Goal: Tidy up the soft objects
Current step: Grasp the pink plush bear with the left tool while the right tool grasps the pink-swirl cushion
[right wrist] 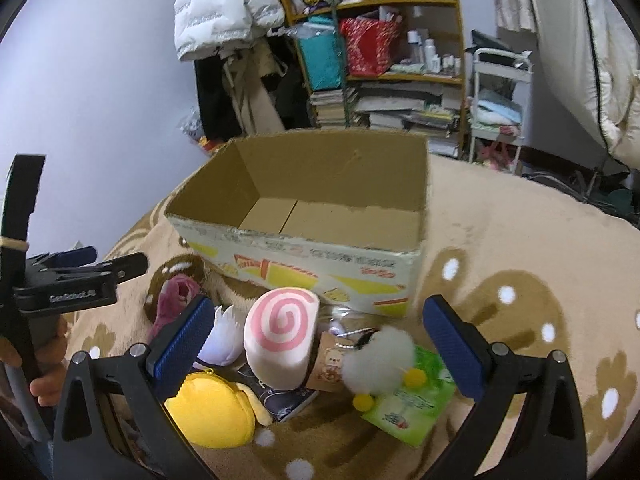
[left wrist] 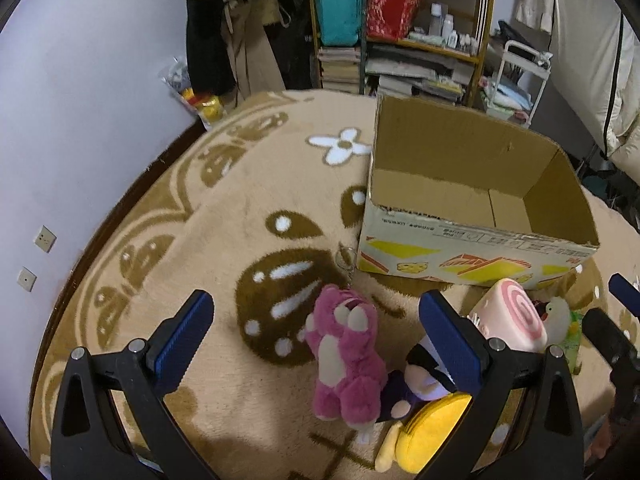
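Soft toys were found piled on the patterned rug (left wrist: 248, 184), just in front of the open cardboard box (left wrist: 472, 208): pink plush bear (left wrist: 346, 356), pink-swirl roll cushion (right wrist: 280, 336), yellow plush (right wrist: 212, 410), white fluffy toy (right wrist: 380, 360) on a green packet (right wrist: 416, 404). Left gripper (left wrist: 316, 344) was seen spread wide, nothing gripped, bear between the fingers. Right gripper (right wrist: 320, 344) was likewise released, held above the roll cushion. Box interior was seen bare.
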`<state>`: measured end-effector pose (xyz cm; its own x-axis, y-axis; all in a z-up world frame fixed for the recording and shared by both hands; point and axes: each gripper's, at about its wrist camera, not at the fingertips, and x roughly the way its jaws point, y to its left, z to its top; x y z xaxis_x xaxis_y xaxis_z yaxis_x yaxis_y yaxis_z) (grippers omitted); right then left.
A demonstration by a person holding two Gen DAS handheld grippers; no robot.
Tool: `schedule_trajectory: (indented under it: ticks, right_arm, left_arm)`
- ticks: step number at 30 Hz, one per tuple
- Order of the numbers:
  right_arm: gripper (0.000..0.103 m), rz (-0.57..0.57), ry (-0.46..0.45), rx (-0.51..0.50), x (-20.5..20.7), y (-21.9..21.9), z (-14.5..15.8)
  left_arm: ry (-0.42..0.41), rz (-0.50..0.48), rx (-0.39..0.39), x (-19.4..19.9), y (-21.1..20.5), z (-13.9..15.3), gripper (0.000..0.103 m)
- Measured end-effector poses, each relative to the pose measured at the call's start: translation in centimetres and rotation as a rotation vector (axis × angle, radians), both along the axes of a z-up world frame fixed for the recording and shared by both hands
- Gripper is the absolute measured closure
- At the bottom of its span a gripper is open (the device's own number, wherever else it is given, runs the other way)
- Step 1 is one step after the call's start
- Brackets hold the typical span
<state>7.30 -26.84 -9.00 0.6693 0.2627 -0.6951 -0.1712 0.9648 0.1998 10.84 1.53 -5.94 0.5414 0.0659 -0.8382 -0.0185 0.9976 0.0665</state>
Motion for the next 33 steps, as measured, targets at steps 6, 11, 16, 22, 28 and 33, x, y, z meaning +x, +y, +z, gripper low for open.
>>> schedule_trajectory:
  ticks: [6,11,16,22,28,33]
  right_arm:
    - [0.0,0.032,0.057,0.015,2.0,0.9,-1.6]
    - [0.0,0.059,0.098,0.015,3.2,1.8,-3.1]
    - [0.0,0.08,0.127,0.015,4.2,2.6,-4.2]
    - [0.004,0.12,0.164,0.026,4.8,3.2,-5.3]
    - [0.029,0.163,0.217,0.055,4.8,3.9,-6.4]
    - [0.047,0.167,0.209,0.038,4.6,3.7,-6.2]
  left_arm:
    - [0.067,-0.004,0.002,1.8,-0.7,-2.1,0.001]
    - [0.126,0.011,-0.03,2.9,-0.1,-3.8,0.001]
    - [0.192,0.019,-0.048,3.9,0.6,-5.6,0.001]
    - [0.279,0.039,-0.064,4.4,1.0,-7.8,0.002]
    - [0.326,0.059,-0.14,4.6,1.9,-9.0,0.02]
    - [0.317,0.01,-0.197,4.4,1.5,-8.7,0.051]
